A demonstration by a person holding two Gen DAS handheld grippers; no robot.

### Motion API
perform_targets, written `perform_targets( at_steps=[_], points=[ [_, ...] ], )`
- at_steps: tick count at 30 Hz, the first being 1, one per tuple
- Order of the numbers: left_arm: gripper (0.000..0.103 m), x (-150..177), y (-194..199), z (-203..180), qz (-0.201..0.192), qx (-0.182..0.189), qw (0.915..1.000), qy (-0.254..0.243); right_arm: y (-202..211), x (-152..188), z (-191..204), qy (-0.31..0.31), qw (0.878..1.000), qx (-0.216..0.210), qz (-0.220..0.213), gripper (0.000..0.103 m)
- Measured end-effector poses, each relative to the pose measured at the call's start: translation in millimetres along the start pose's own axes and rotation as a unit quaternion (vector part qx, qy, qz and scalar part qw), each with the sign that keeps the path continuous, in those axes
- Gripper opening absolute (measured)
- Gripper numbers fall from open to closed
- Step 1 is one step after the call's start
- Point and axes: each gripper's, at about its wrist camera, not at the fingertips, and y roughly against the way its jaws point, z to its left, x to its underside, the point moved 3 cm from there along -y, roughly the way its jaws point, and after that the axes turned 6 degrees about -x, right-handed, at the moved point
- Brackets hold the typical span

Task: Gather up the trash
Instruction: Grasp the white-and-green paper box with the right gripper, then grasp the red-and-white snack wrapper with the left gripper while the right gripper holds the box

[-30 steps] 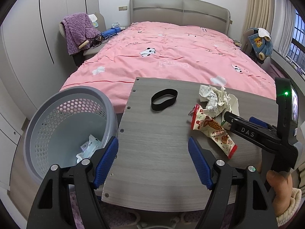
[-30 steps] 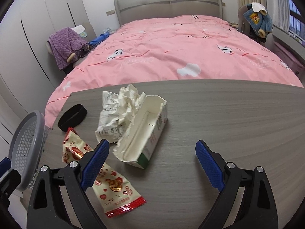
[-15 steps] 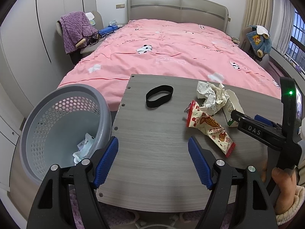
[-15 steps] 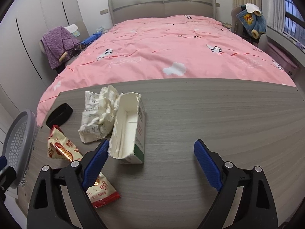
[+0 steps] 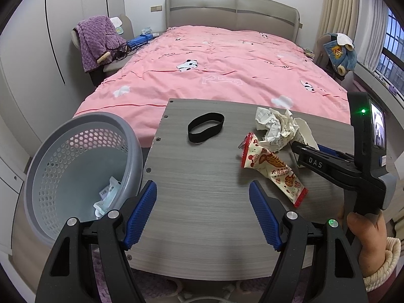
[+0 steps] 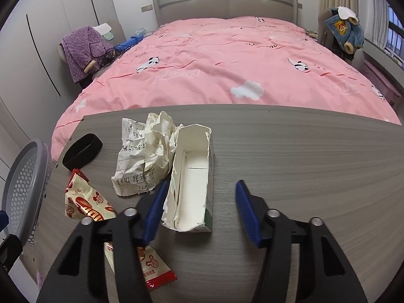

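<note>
Far left, off the table edge: grey perforated basket [image 5: 83, 161], a few scraps already at the bottom. Just beside its rim, left gripper [image 5: 202, 214], jaws spread wide over bare tabletop [image 5: 202, 176], nothing between them. Mid-table, a black band [image 5: 205, 127]; then a red-and-cream snack wrapper [image 5: 274, 168] and crumpled paper [image 6: 145, 156], touching one another. Right of the paper and against it, the torn white carton [image 6: 193, 176], open side up, long axis running straight away from the right gripper [image 6: 200, 208], near end already between the blue pads. Jaws closing; left pad at the carton's wall, right pad seemingly apart from it, so not yet clenched. Right hand by far the nearer; likely a squeeze across the short width, then a carry leftward to the basket.
</note>
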Motion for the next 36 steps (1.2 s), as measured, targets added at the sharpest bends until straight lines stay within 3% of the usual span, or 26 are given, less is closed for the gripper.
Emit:
perform_targets(
  at_steps=[3, 15, 25, 36],
  points=[
    [0.072, 0.3, 0.5, -1.6, -0.001, 0.002, 1.0, -0.001, -0.1, 0.0, 0.1, 0.002, 1.0, -0.001, 0.003, 0.029],
    [0.072, 0.0, 0.5, -14.4, 0.001, 0.016, 0.9998, -0.011, 29.4, 11.7, -15.1, -0.019, 0.999, -0.012, -0.024, 0.028],
    [0.072, -2.8, -4.2, -59.6, 0.007, 0.044, 0.9986, -0.027, 65.8, 33.8, -43.9, -0.036, 0.999, -0.01, -0.04, 0.028],
    [0.072, -11.1, -35.7, -97.1, 0.031, 0.035, 0.9989, 0.007, 86.7, 45.7, -75.5, -0.069, 0.996, -0.018, -0.061, 0.028]
  ],
)
